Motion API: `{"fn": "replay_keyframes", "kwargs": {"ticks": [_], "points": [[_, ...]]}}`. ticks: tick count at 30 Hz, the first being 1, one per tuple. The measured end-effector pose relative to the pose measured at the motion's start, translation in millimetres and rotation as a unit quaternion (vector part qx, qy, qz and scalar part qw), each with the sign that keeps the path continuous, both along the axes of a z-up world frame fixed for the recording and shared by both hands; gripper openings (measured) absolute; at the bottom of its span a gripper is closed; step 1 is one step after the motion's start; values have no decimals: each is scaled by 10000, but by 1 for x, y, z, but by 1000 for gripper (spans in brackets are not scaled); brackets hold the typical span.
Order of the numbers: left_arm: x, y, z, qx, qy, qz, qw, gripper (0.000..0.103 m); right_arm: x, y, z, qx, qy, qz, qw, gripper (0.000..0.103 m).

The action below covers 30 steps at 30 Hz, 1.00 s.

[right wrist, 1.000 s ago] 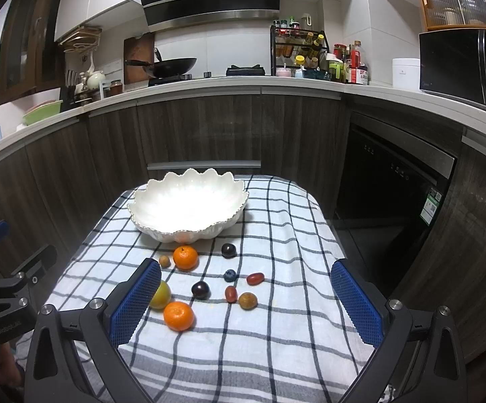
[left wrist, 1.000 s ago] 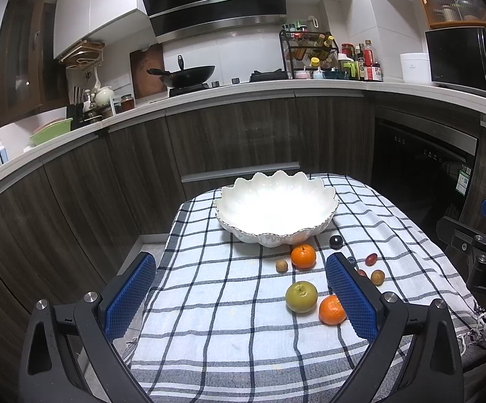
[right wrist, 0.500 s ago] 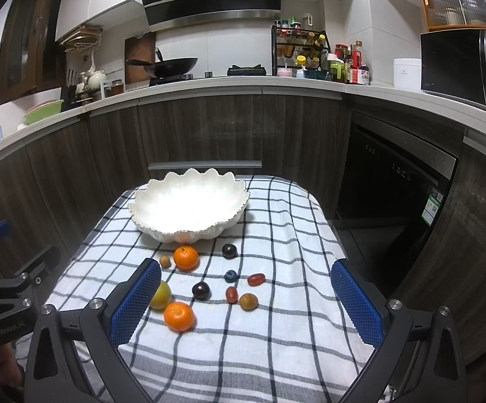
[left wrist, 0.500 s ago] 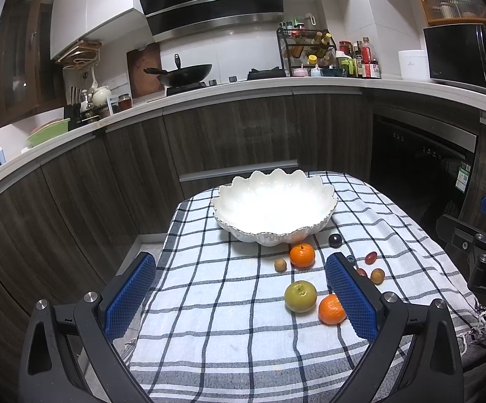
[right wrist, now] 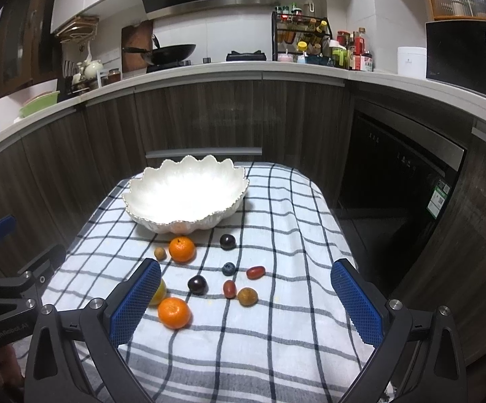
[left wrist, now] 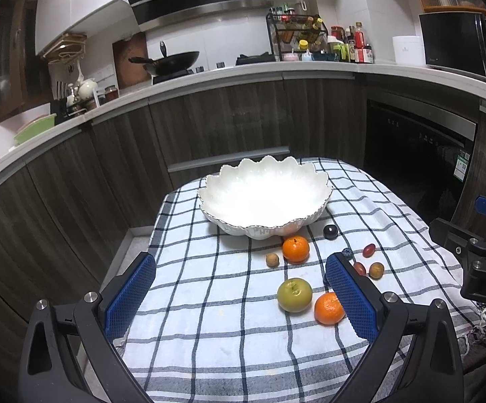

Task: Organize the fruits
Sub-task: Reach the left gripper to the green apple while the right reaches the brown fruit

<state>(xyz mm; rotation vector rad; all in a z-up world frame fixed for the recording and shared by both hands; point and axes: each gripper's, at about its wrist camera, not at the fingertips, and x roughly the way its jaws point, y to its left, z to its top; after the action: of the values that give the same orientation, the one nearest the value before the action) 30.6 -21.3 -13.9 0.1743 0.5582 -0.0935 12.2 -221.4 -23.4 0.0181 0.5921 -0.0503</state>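
While our left gripper (left wrist: 239, 288) and right gripper (right wrist: 246, 294) hover spread wide and empty over the checked cloth (right wrist: 276, 342), the white scalloped bowl (right wrist: 184, 198) sits at its far end; nearer us lie a green apple (left wrist: 294, 295), two mandarins (right wrist: 174, 312), and small dark fruits (right wrist: 197, 284).

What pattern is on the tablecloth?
White with dark blue checks; the tablecloth shows best in the right wrist view.
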Motion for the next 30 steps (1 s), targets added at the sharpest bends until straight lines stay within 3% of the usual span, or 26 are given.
{"fn": "replay_keyframes", "kwargs": {"ticks": [30], "points": [[82,-23,-53,-78,1174,-327,9925,103,78,-11,-40,-76,906,-137,9958,103]]}}
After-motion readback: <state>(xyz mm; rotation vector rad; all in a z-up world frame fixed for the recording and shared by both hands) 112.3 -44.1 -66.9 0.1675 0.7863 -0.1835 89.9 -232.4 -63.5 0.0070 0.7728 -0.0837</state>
